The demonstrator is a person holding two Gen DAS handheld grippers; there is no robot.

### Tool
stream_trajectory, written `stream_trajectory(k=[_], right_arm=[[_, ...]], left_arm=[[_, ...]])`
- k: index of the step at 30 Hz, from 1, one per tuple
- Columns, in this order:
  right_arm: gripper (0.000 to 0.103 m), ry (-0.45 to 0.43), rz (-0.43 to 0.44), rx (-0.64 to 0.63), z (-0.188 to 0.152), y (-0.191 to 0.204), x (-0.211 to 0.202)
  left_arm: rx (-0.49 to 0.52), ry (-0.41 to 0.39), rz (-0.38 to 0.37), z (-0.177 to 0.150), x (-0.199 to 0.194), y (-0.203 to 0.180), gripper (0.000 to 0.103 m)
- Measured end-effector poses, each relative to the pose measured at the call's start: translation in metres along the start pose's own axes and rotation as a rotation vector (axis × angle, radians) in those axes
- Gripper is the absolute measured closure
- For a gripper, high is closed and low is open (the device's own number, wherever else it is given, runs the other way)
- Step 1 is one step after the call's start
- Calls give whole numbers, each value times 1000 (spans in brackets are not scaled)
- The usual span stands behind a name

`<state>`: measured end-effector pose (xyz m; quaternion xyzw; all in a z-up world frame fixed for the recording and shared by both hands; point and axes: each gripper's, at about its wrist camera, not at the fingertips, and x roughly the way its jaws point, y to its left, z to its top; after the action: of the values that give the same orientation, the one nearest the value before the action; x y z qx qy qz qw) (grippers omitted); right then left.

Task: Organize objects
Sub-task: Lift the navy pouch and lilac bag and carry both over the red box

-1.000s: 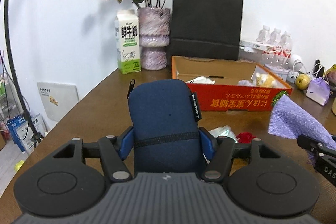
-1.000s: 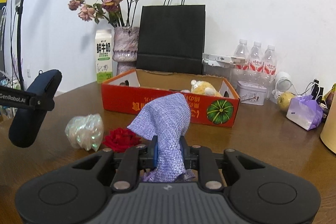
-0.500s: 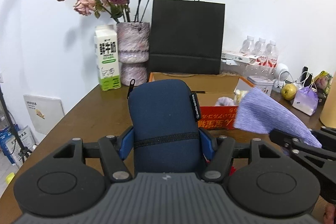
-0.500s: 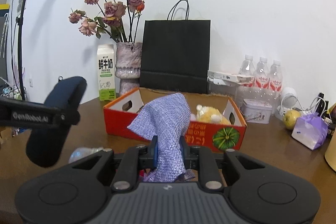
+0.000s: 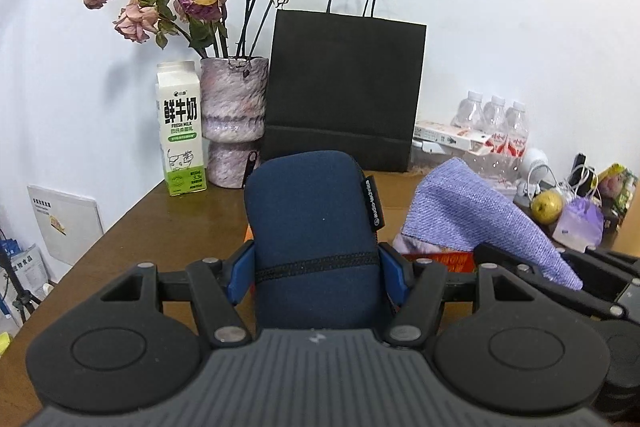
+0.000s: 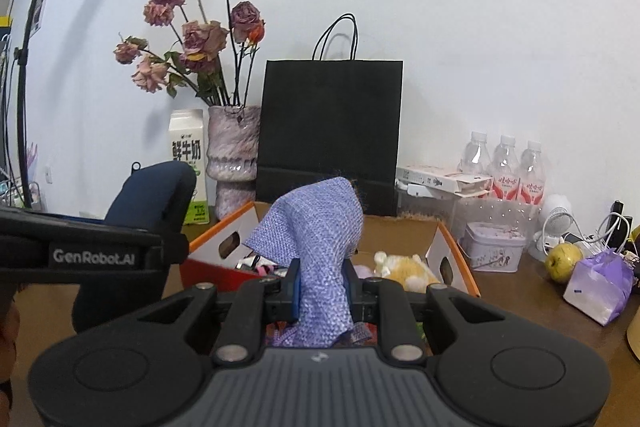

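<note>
Left gripper (image 5: 318, 263) pinching the blue pouch (image 5: 314, 223), right gripper (image 6: 322, 289) clamped on the purple cloth (image 6: 320, 247); clear the box (image 6: 452, 259) rim (orange) before releasing.

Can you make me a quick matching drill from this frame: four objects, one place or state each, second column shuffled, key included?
Column 1
1. navy pouch
2. purple cloth
3. milk carton
4. yellow plush toy

Column 2
A. inside the orange box
B. clamped in the right gripper
C. standing left of the vase
D. clamped in the left gripper

Pairs: 1-D, 2-B, 3-C, 4-A
</note>
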<state>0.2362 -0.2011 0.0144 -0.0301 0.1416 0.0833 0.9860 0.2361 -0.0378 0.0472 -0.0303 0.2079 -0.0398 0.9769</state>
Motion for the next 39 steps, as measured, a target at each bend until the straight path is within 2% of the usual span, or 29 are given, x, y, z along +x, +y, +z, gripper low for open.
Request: stream_trajectory(k=[12, 39], right_arm=[[86, -16, 7, 14, 13, -1, 41], [86, 7, 24, 15, 28, -15, 111]], left_arm=[[-42, -33, -11, 23, 32, -6, 38], [-62, -7, 1, 47, 102, -5, 38]])
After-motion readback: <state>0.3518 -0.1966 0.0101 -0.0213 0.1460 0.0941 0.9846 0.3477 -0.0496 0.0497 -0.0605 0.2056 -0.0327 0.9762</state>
